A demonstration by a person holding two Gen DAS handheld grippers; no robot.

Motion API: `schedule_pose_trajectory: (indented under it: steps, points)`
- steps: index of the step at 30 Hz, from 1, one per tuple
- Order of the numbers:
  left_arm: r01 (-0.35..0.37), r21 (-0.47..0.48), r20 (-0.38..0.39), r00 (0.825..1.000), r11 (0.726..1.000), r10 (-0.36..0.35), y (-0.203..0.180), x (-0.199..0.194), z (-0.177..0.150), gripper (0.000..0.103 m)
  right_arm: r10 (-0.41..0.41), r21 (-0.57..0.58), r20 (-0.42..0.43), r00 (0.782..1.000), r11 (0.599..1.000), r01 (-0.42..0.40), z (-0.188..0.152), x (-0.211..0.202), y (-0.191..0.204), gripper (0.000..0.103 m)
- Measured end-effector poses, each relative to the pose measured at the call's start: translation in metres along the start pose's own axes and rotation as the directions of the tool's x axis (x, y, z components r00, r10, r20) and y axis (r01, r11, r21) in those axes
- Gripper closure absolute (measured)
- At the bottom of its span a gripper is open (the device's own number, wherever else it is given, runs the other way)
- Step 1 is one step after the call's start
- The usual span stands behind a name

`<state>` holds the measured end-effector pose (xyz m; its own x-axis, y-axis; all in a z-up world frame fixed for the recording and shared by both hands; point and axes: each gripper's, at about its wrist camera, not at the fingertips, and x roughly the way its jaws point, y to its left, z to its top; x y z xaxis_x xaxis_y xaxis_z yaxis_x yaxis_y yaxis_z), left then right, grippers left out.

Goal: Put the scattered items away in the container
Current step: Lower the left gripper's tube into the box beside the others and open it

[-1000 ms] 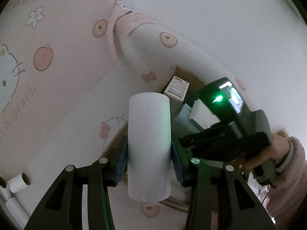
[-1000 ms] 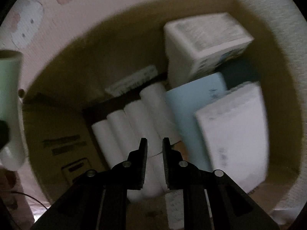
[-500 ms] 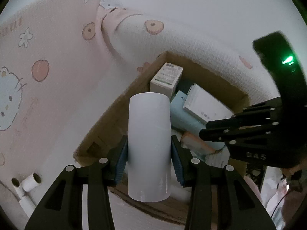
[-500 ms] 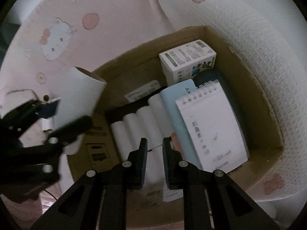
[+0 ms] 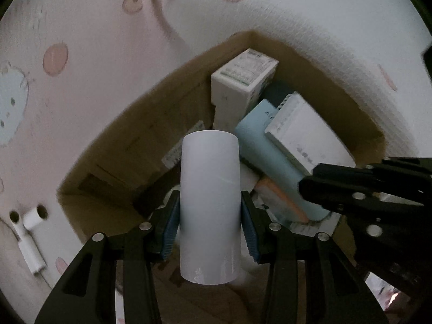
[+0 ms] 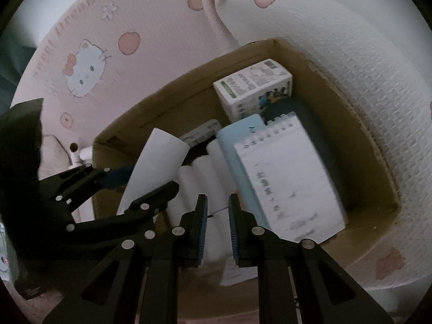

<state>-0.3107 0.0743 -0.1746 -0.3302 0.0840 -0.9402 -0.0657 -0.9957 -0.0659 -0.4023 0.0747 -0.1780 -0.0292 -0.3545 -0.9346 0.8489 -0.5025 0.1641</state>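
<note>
My left gripper (image 5: 210,217) is shut on a white paper roll (image 5: 210,205) and holds it upright over the open cardboard box (image 5: 129,145). The roll also shows in the right wrist view (image 6: 155,170), above the box's left part (image 6: 172,100). My right gripper (image 6: 218,221) has its jaws nearly together with nothing between them, above the box's near side. Inside the box lie several white rolls (image 6: 199,181), a spiral notepad (image 6: 289,178), a light blue book (image 6: 243,145) and a white carton (image 6: 253,86).
The box rests on pink cartoon-print bedding (image 6: 86,67) against a white textured pillow (image 6: 351,62). More white rolls (image 5: 31,232) lie on the bedding left of the box. The right gripper's body (image 5: 378,189) crosses the left wrist view at right.
My left gripper has carried the roll forward and down over the box. My right gripper has pulled back and up from inside the box, still nearly closed and empty.
</note>
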Motion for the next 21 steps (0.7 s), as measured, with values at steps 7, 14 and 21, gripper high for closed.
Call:
schedule_pose_trajectory:
  steps: [7, 14, 21]
  points:
    - [0.002, -0.142, -0.087, 0.996, 0.99, -0.015, 0.012, 0.024, 0.007, 0.057, 0.003, -0.022, -0.003, 1.0, 1.0, -0.004, 0.004, 0.002, -0.014, 0.091]
    - [-0.052, -0.188, -0.13, 0.991, 0.981, 0.028, 0.007, 0.044, 0.014, 0.057, -0.025, -0.012, 0.0, 1.0, 1.0, 0.025, 0.016, 0.015, -0.022, 0.091]
    - [0.018, -0.486, -0.14, 0.985, 0.874, -0.098, 0.032, 0.062, 0.011, 0.057, -0.025, -0.03, 0.001, 1.0, 0.999, 0.025, 0.026, 0.027, -0.019, 0.091]
